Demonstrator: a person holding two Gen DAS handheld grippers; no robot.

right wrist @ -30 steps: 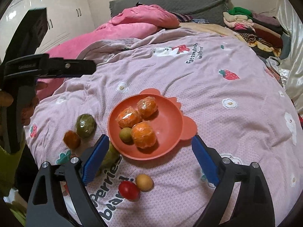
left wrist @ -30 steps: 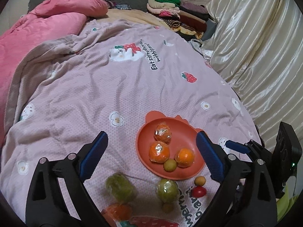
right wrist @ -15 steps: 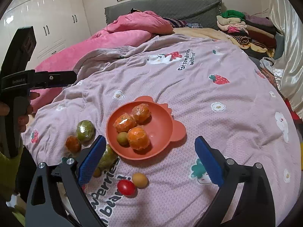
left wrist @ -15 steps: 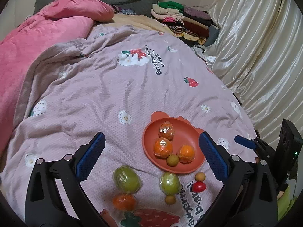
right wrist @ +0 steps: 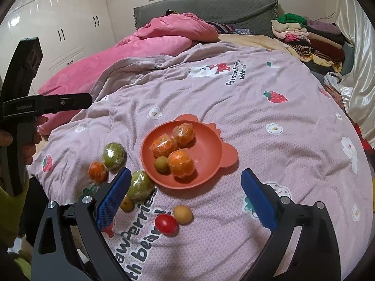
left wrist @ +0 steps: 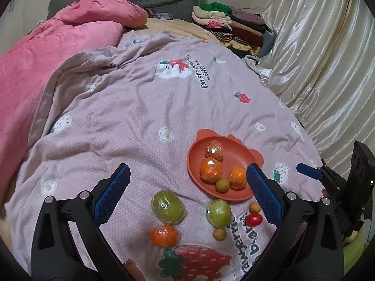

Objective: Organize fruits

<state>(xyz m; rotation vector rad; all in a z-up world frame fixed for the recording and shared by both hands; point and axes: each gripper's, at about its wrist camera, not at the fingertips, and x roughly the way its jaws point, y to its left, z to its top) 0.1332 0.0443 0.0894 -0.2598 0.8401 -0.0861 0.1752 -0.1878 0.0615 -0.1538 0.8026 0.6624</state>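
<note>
An orange bear-eared plate (left wrist: 236,151) (right wrist: 208,147) lies on the bed and holds three wrapped oranges and a small brown fruit (left wrist: 222,185) (right wrist: 161,163). In front of it on the blanket lie two wrapped green fruits (left wrist: 167,207) (left wrist: 219,212) (right wrist: 114,155) (right wrist: 141,185), a wrapped orange (left wrist: 164,235) (right wrist: 98,171), a red tomato (left wrist: 253,219) (right wrist: 166,223) and small yellow-brown fruits (left wrist: 254,207) (right wrist: 183,213). My left gripper (left wrist: 187,187) is open and empty above the loose fruits. My right gripper (right wrist: 186,192) is open and empty above the plate's near edge.
A pink quilt (left wrist: 46,53) is bunched at the far left of the bed. Folded clothes (left wrist: 229,25) are stacked at the far right by a cream curtain (left wrist: 328,58). White wardrobes (right wrist: 54,28) stand to the left.
Both grippers have drawn back and up from the bed, so the plate and loose fruits look smaller and farther off. Both stay open. No fruit has moved.
</note>
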